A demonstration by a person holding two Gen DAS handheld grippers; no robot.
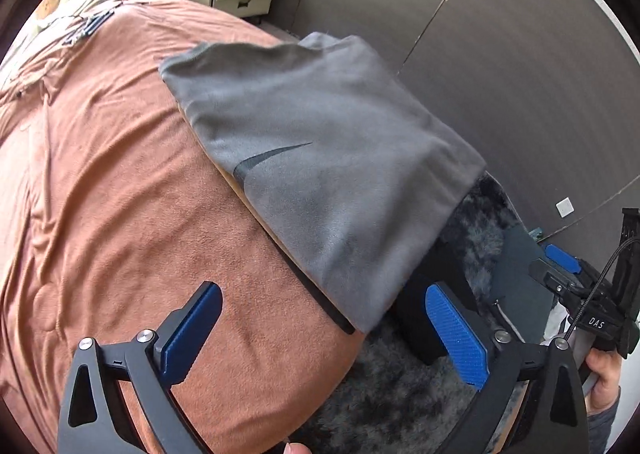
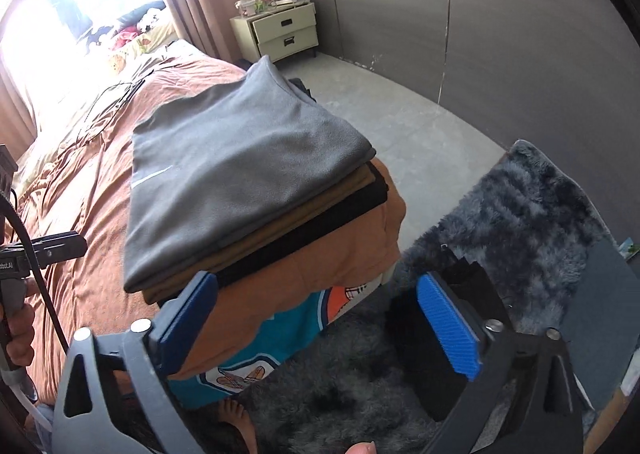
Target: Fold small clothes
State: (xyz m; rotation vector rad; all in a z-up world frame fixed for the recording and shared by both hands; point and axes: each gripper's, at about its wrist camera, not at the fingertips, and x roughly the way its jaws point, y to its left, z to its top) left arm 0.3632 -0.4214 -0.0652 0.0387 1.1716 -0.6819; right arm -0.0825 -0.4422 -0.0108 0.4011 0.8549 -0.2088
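Grey garment (image 2: pixel 240 173) lies folded atop the stack (image 2: pixel 304 221) at 12 o'clock. Left gripper (image 1: pixel 324 330) and right gripper (image 2: pixel 316 330) are spread, empty. Next: fetch another garment.

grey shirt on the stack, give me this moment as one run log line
grey folded shirt: on top of clothes stack at bed corner | left hand-held gripper: open, empty | right hand-held gripper: open, empty
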